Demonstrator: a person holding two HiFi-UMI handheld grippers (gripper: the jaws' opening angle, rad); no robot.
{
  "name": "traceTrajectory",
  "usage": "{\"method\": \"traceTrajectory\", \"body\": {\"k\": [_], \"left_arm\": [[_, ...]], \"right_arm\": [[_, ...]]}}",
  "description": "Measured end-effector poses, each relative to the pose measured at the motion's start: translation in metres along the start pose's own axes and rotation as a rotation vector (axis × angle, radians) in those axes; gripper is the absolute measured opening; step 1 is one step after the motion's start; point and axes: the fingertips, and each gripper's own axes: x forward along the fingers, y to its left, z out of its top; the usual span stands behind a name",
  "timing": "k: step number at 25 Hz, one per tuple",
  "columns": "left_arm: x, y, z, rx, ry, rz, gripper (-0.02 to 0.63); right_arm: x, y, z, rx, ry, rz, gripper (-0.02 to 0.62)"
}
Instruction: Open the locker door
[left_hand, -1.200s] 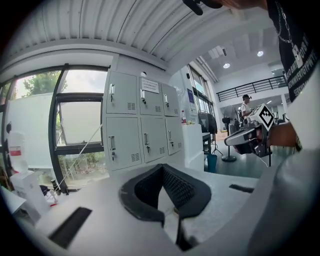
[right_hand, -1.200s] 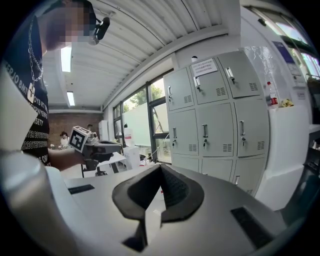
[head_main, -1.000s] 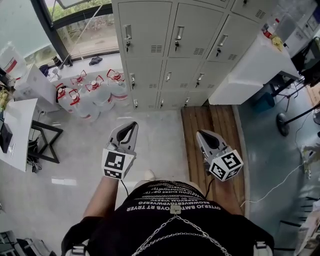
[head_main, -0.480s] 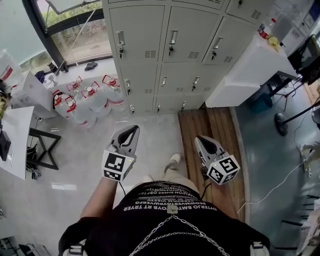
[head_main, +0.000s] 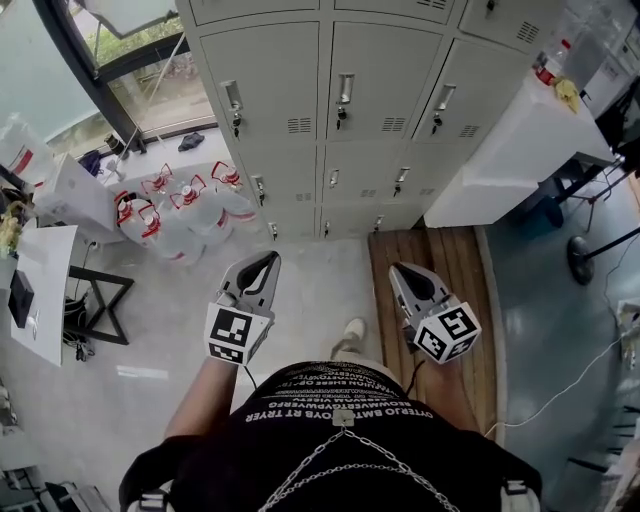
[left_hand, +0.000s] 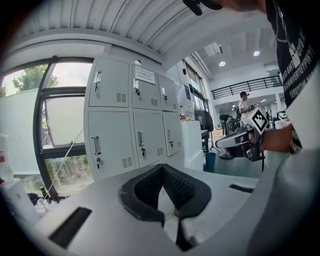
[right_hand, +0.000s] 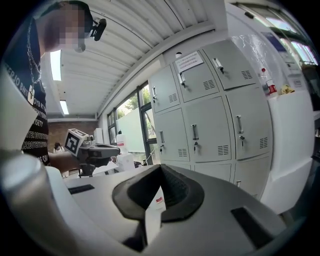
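Note:
The grey bank of lockers (head_main: 340, 110) stands ahead with all its doors closed, each with a small metal handle (head_main: 345, 88). My left gripper (head_main: 266, 260) and right gripper (head_main: 402, 270) are held side by side at waist height, pointing at the lockers and well short of them. Both are shut with nothing between the jaws. In the left gripper view the lockers (left_hand: 132, 120) fill the middle beyond the closed jaws (left_hand: 162, 167), and the right gripper (left_hand: 236, 142) shows at the right. The right gripper view shows the lockers (right_hand: 210, 125) and the left gripper (right_hand: 102, 149).
Several water jugs (head_main: 180, 215) sit on the floor left of the lockers, below a window (head_main: 130, 60). A white counter (head_main: 510, 150) with a bottle (head_main: 545, 66) adjoins the lockers on the right. A wooden platform (head_main: 445, 270) lies underfoot, and a white desk (head_main: 45, 290) stands at far left.
The person has stepped toward the lockers, which now look larger and nearer. Both grippers travelled along with the body. Their jaws stayed shut.

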Motion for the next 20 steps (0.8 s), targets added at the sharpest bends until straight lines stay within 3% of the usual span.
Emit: {"method": "traceTrajectory", "body": {"k": [12, 20], "left_arm": [[0.121, 0.000, 0.021, 0.014, -0.005, -0.059, 0.005], [0.155, 0.016, 0.025, -0.007, 0.021, -0.012, 0.005]], "right_arm": [[0.046, -0.086, 0.011, 0.024, 0.042, 0.018, -0.003], [0.073, -0.126, 0.037, -0.002, 0.036, 0.062, -0.003]]}}
